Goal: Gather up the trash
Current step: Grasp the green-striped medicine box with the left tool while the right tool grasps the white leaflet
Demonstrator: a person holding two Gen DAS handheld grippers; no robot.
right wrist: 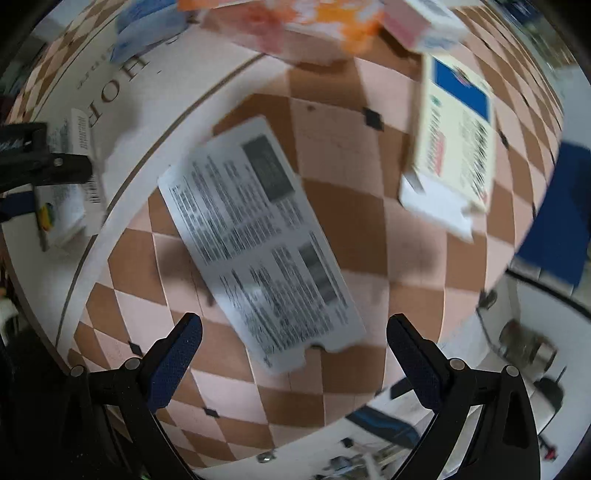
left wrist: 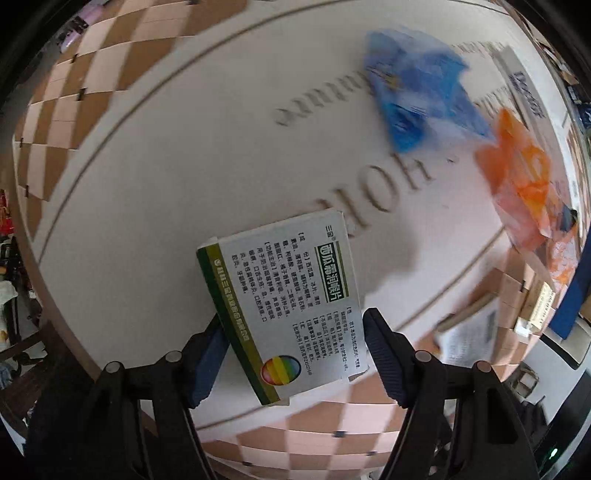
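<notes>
My left gripper [left wrist: 295, 328] is shut on a white and green medicine box [left wrist: 284, 295] and holds it over the white round mat [left wrist: 166, 177]; the box also shows in the right wrist view [right wrist: 62, 199]. A blue wrapper [left wrist: 421, 92] and an orange wrapper [left wrist: 524, 184] lie farther right on the mat. My right gripper [right wrist: 295, 332] is open and empty above a grey printed leaflet [right wrist: 258, 243] on the checkered floor [right wrist: 351, 229]. A cream and blue box [right wrist: 454, 140] lies to its right.
The orange wrapper [right wrist: 295, 22] and a pink and white box [right wrist: 424, 26] lie at the top of the right wrist view. A blue panel [right wrist: 554, 214] and white furniture [right wrist: 546, 325] stand at the right edge.
</notes>
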